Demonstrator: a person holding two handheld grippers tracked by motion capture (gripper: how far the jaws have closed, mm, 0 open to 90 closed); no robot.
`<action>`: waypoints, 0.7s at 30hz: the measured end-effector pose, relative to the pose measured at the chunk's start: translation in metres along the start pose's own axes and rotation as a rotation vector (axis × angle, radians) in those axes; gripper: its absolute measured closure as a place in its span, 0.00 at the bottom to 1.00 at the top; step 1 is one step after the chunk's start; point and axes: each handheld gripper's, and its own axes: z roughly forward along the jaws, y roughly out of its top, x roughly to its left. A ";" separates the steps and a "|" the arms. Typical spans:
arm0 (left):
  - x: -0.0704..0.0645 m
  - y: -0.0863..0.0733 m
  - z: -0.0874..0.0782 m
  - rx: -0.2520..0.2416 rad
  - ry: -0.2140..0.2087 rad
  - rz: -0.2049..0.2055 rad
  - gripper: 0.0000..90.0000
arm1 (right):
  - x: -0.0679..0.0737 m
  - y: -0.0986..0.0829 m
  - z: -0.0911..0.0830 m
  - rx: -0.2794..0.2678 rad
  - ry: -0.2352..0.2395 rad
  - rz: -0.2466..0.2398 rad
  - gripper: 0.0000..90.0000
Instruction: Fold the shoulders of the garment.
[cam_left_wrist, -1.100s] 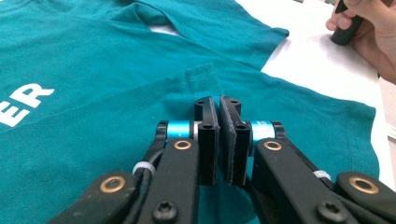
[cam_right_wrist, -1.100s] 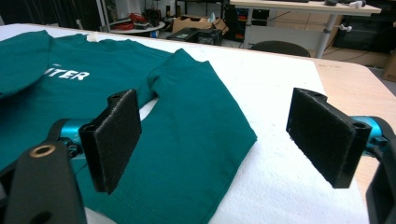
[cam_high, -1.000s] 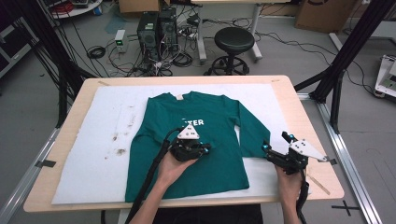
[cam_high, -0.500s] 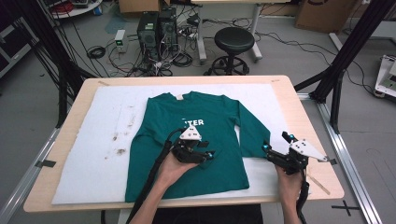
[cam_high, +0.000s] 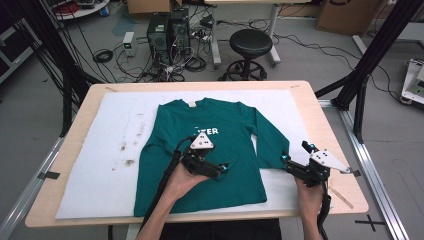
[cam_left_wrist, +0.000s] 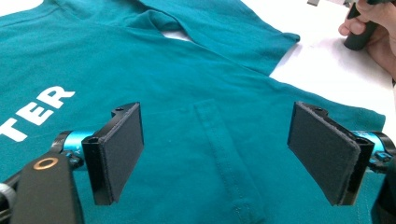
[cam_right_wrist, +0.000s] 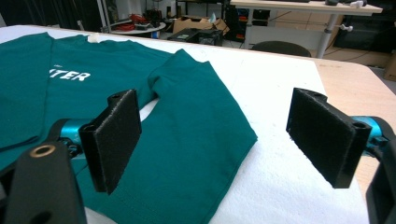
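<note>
White padding covers the wooden tabletop (cam_high: 320, 130), and one green shirt (cam_high: 227, 125) lies flat on it, front up, collar toward the far edge, its long axis running from the person to the far side. Two hand-held grippers are in play. The left hand-held gripper (cam_high: 220, 169) hovers over the shirt's lower body, jaws spread wide and holding nothing, pointing toward the shirt's right side seam. The right hand-held gripper (cam_high: 295, 156) is also released and empty, and sits just off the cuff of the right sleeve (cam_right_wrist: 196, 121), which lies ahead of and slightly left of its jaws. That sleeve runs alongside the body. The right one is nearer the cuff, so a sleeve fold likely falls to it. One sleeve is folded under on the left; one cuff shows.
</note>
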 end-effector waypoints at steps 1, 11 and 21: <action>-0.001 0.000 0.000 0.000 0.003 -0.001 0.20 | 0.000 0.000 0.000 0.000 0.000 0.001 0.20; -0.001 0.002 -0.022 -0.033 0.032 0.012 0.20 | 0.000 0.000 0.000 0.000 0.000 -0.001 0.20; 0.012 -0.003 -0.054 -0.059 0.098 -0.007 0.20 | 0.000 0.000 0.000 0.001 -0.001 0.001 0.20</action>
